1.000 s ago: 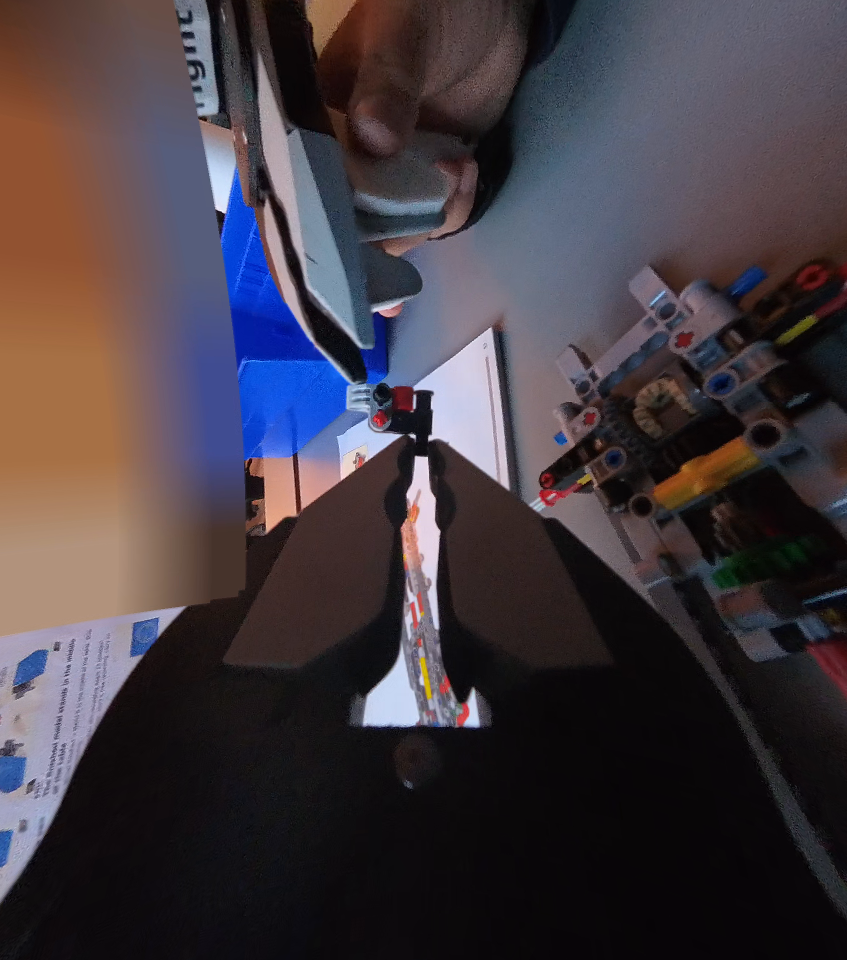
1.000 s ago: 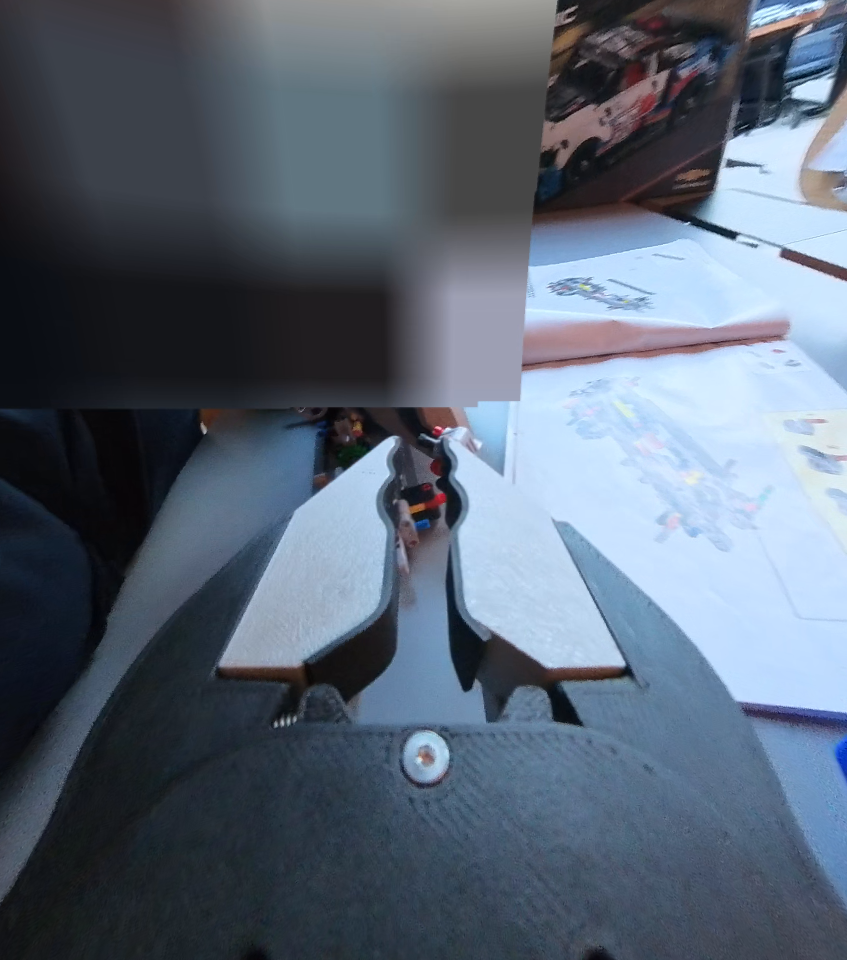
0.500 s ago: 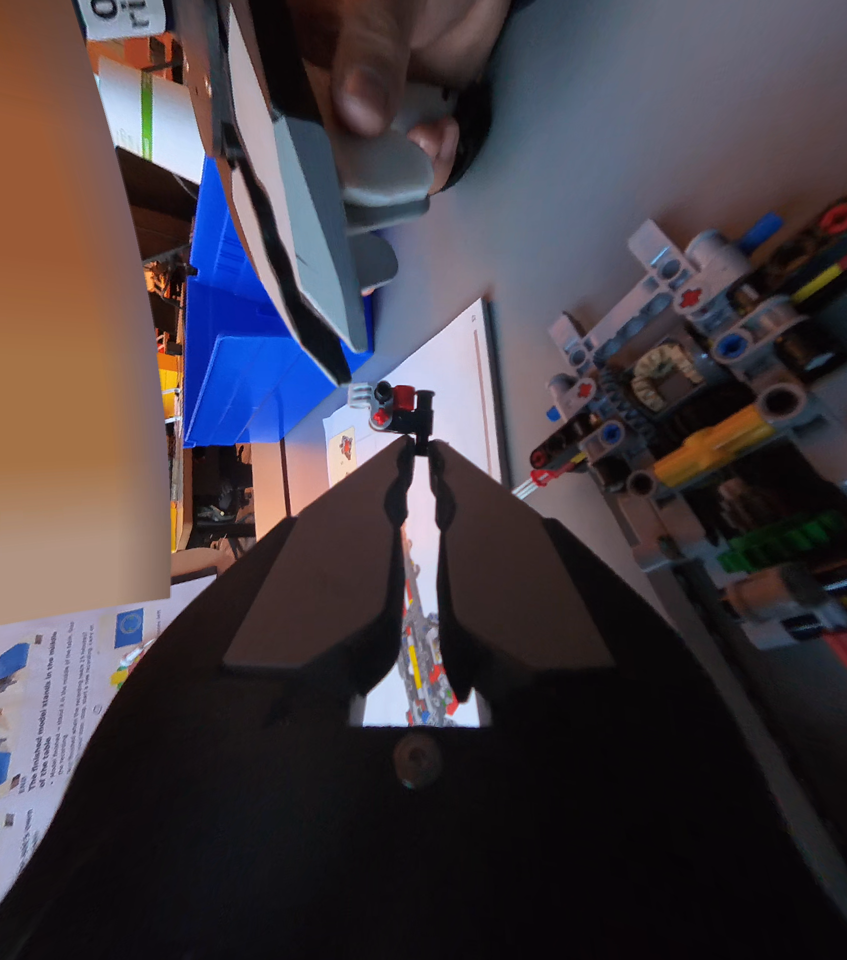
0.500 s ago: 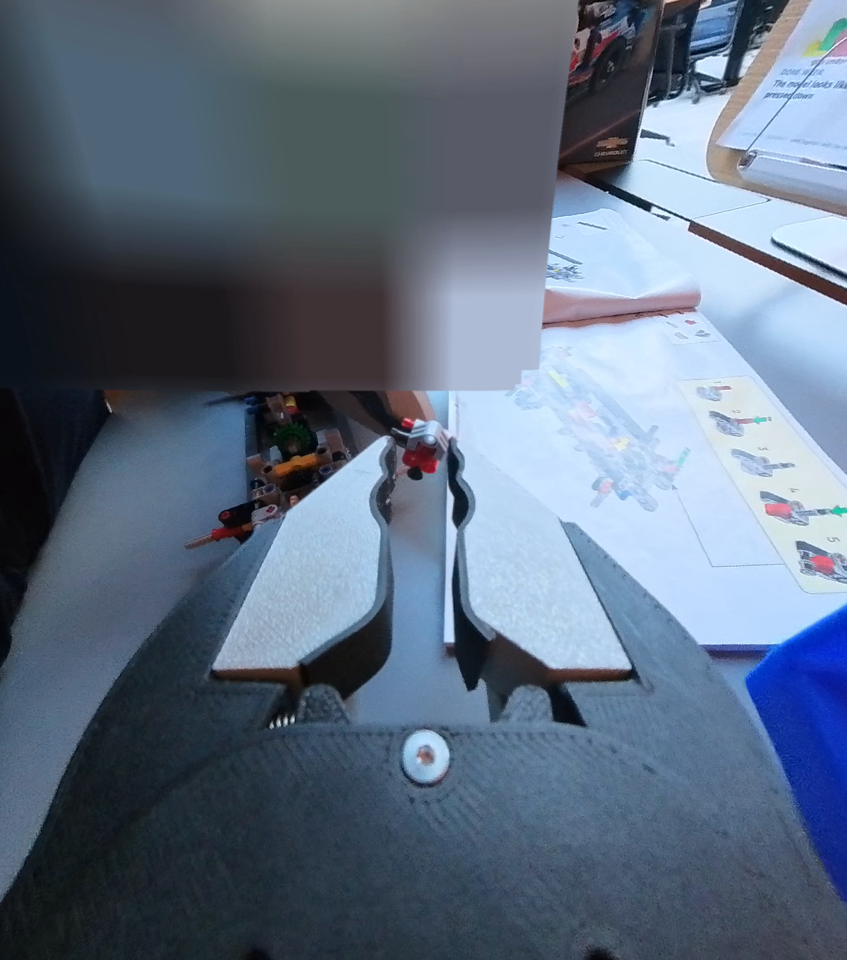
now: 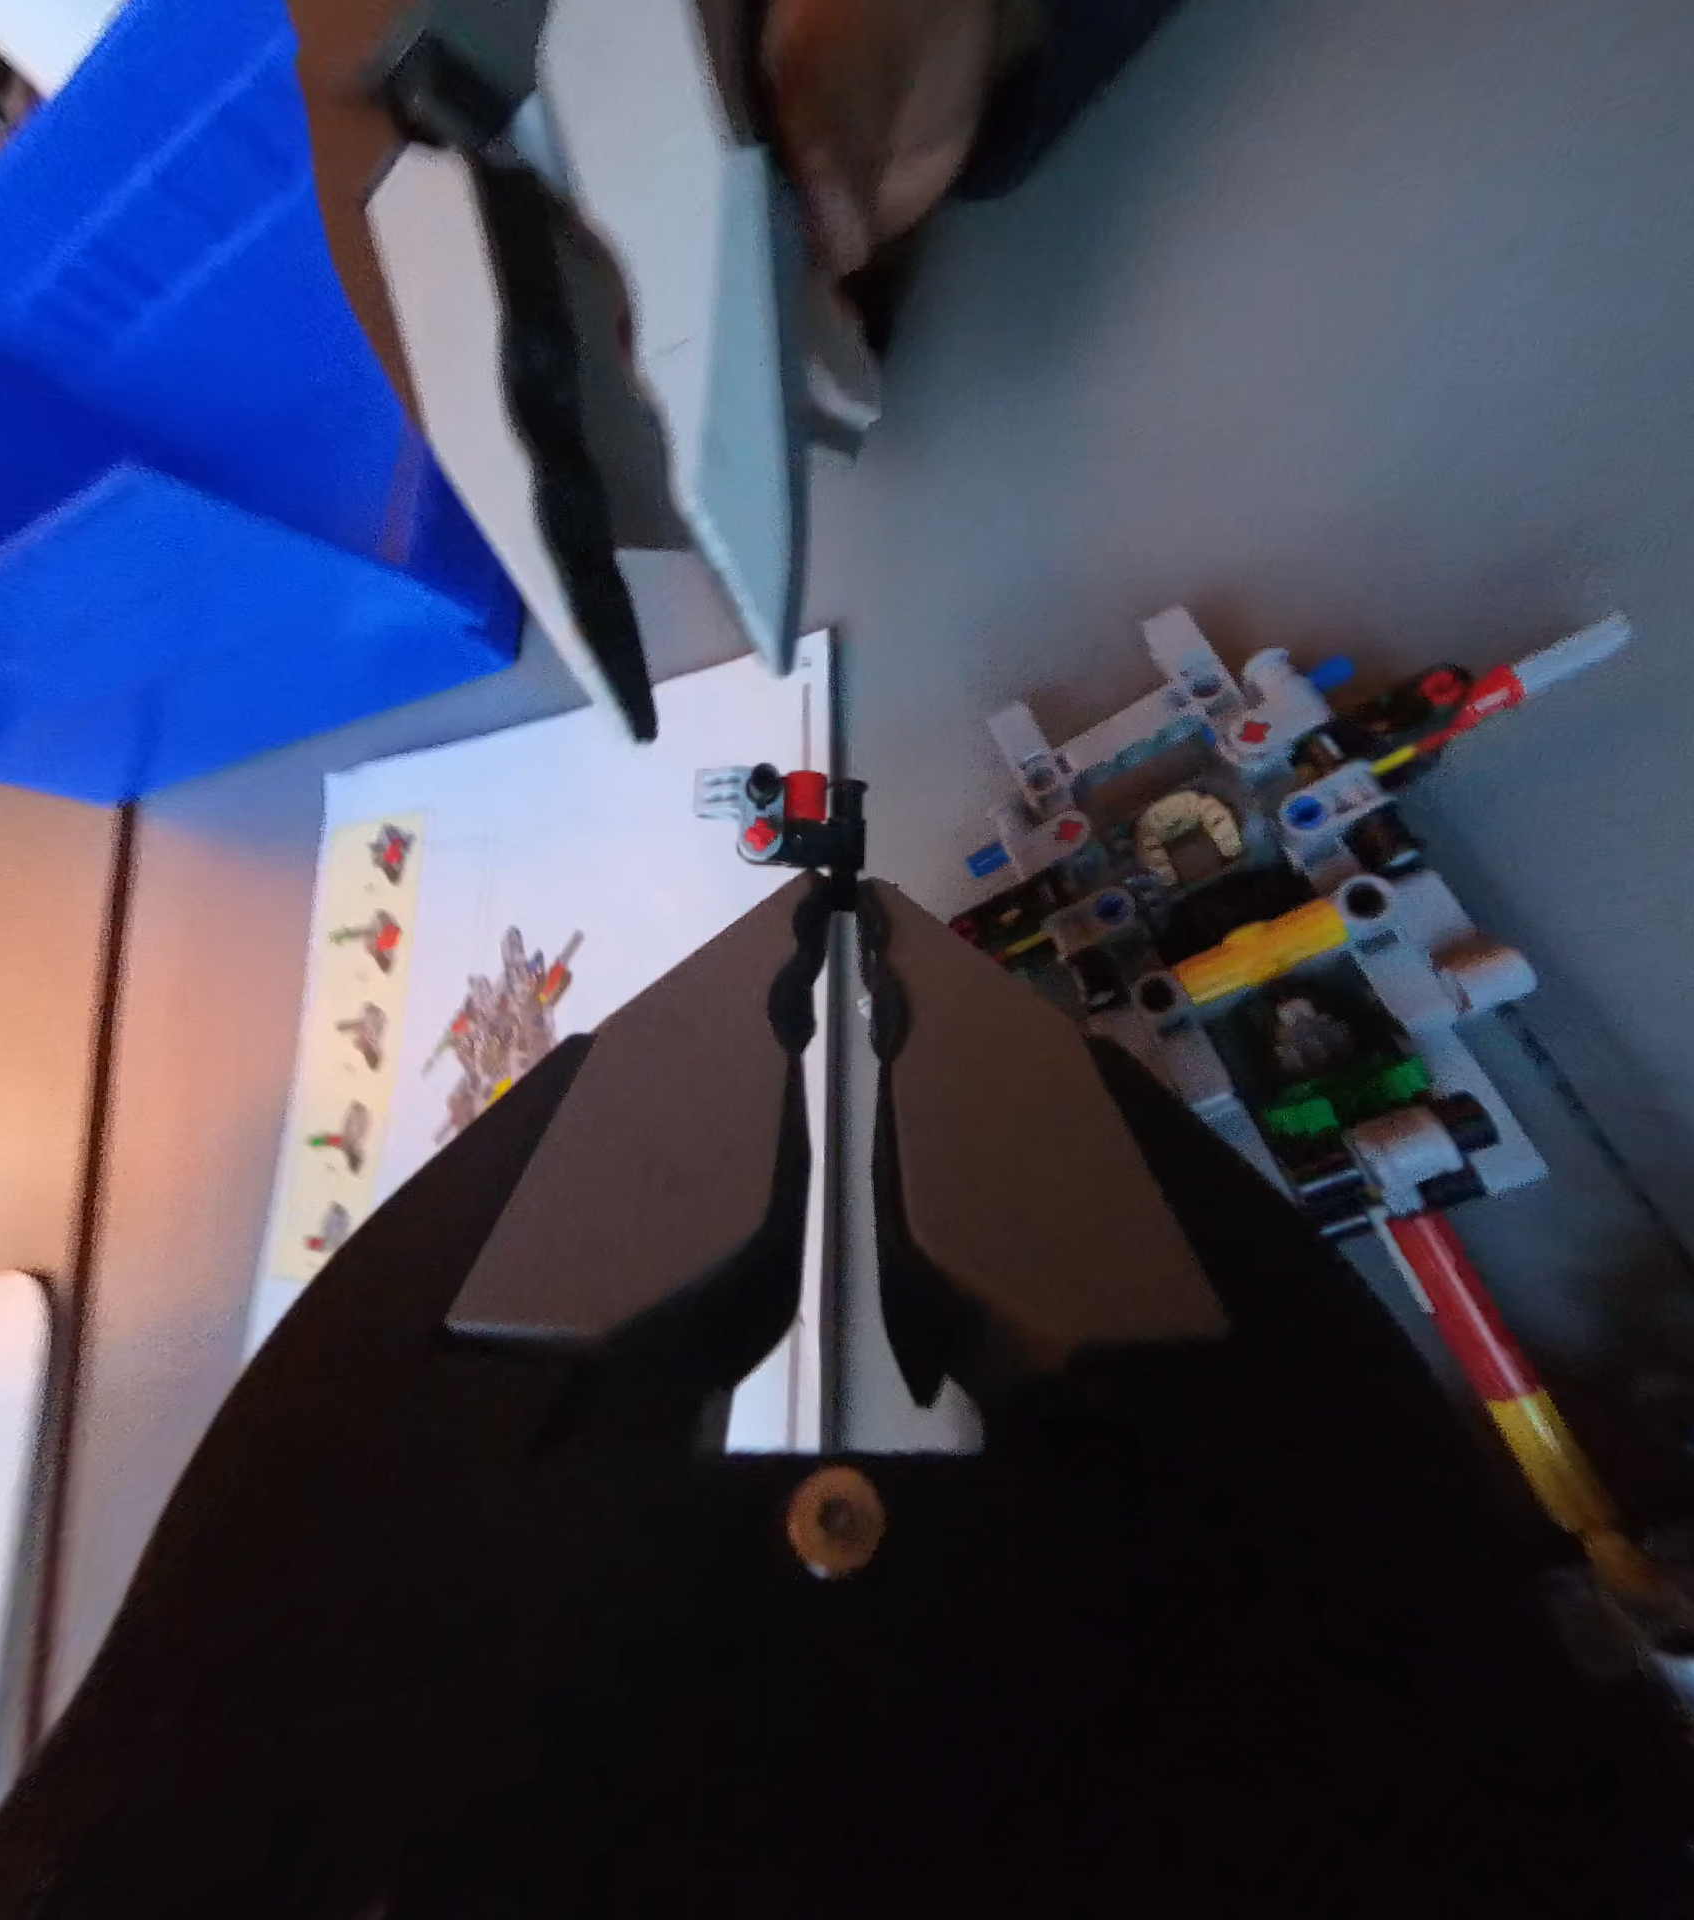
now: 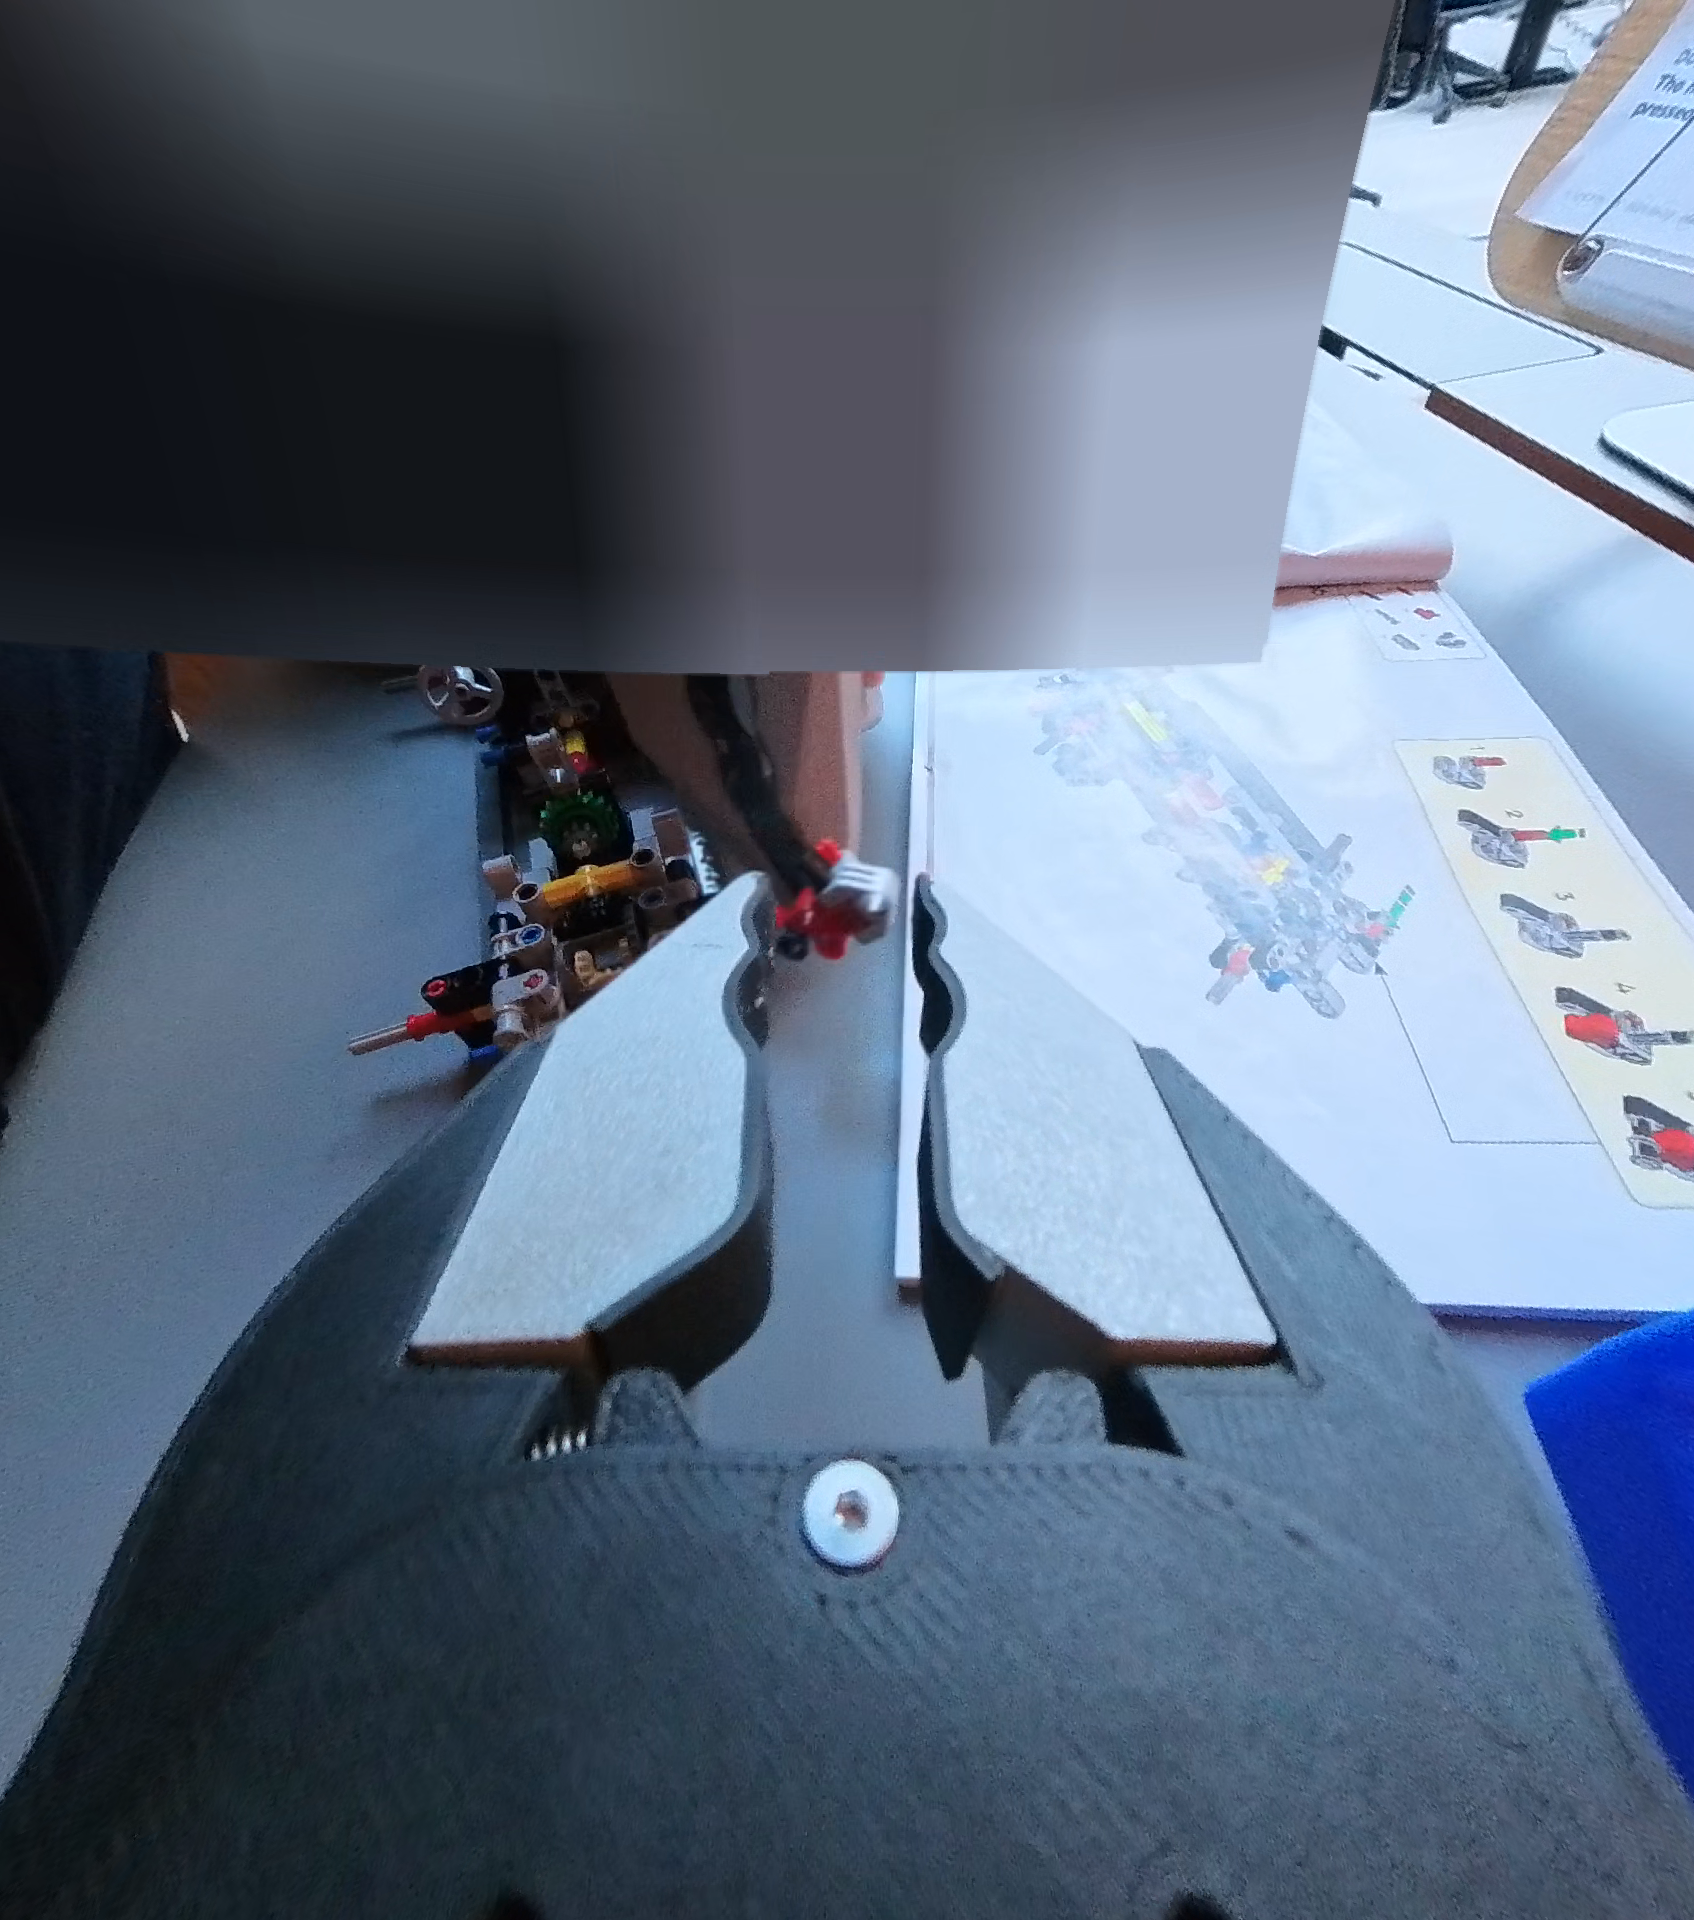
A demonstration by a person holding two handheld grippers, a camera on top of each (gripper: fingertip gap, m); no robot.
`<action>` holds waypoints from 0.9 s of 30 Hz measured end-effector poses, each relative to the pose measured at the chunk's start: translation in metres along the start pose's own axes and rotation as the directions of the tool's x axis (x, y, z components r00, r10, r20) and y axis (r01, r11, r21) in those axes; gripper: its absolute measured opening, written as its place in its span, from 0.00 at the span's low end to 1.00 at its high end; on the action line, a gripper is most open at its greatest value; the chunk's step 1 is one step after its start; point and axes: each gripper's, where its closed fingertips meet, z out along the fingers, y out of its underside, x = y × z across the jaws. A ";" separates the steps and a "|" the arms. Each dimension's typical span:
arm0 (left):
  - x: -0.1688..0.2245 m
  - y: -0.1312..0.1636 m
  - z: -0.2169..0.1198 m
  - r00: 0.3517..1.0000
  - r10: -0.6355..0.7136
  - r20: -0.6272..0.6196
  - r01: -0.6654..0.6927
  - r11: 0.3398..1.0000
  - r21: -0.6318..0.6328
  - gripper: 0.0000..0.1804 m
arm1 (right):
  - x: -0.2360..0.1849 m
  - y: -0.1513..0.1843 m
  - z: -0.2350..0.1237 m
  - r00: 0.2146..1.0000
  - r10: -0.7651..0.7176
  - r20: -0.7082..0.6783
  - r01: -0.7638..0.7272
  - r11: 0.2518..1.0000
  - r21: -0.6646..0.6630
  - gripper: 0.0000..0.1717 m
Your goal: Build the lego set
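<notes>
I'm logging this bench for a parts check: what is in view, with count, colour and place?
Small brick sub-assembly: one, black, red and grey, at left fingertips.
Brick chassis model: one, multicoloured, on grey table.
Instruction booklet: one, white, open, beside model.
Bin: one, blue, past booklet.
Clipboard: one, tan, far right.
Left hand-held gripper: shut on sub-assembly's black stem.
Right hand-held gripper: open, pads apart beside sub-assembly.

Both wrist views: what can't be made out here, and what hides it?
- Right wrist view: everything behind the blurred patch over the upper left.
- Right wrist view: the far end of the brick model, hidden behind the left gripper.
- Left wrist view: the hand on the right gripper, cut off by the top edge.
- Left wrist view: the stem of the small red, black and grey assembly, hidden between the left gripper's fingertips.
</notes>
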 end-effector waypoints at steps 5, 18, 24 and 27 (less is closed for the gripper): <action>0.001 -0.002 -0.004 0.901 -0.379 -0.210 0.392 0.919 0.026 0.02 | 0.000 0.004 0.003 1.000 -0.020 -0.015 0.020 0.999 -0.029 0.18; -0.003 -0.016 -0.011 0.427 -0.736 -0.526 0.854 0.519 -0.032 0.01 | 0.003 0.009 0.009 0.989 -0.107 -0.104 0.099 0.992 -0.080 0.12; 0.002 -0.018 -0.011 0.319 -0.752 -0.577 0.888 0.450 -0.095 0.01 | -0.003 0.010 0.012 0.956 -0.260 -0.137 0.246 0.963 -0.112 0.04; 0.006 -0.017 -0.009 0.312 -0.750 -0.583 0.883 0.456 -0.114 0.02 | -0.004 0.013 0.014 0.941 -0.306 -0.143 0.287 0.948 -0.136 0.03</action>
